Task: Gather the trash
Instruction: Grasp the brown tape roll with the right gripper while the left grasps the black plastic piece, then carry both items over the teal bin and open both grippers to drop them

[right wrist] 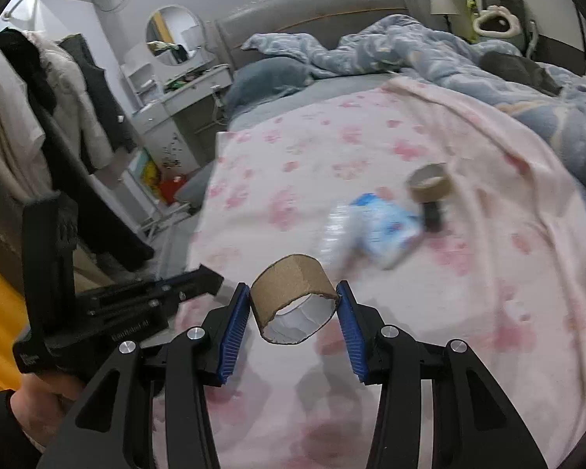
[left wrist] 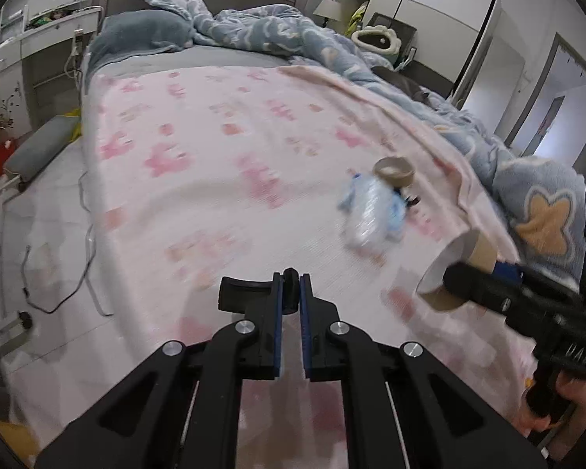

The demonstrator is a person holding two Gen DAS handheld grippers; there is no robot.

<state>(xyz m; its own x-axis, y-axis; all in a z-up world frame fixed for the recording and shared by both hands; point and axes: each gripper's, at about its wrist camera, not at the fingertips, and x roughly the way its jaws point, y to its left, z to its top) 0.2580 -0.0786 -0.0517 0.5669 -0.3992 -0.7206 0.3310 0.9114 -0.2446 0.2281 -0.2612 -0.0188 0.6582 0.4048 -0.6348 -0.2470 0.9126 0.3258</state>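
In the right wrist view my right gripper (right wrist: 294, 306) is shut on a short brown cardboard tube (right wrist: 289, 277), its blue pads pressing both sides. The left wrist view shows that tube (left wrist: 445, 269) at the right. My left gripper (left wrist: 292, 287) is shut, with a small black piece (left wrist: 236, 293) pinched at its tips. Further up the pink blanket lie a crumpled clear plastic bottle with a blue label (left wrist: 371, 211) (right wrist: 375, 230), a brown cardboard ring (left wrist: 394, 172) (right wrist: 429, 183) and a small black item (right wrist: 433, 217). Both views are blurred by motion.
The pink flowered blanket (left wrist: 215, 195) covers the bed, with a bunched blue duvet (left wrist: 371, 51) along the far and right sides. A white dressing table (right wrist: 179, 117) and hanging clothes (right wrist: 39, 117) stand to the left. A cable (left wrist: 78, 281) lies on the floor.
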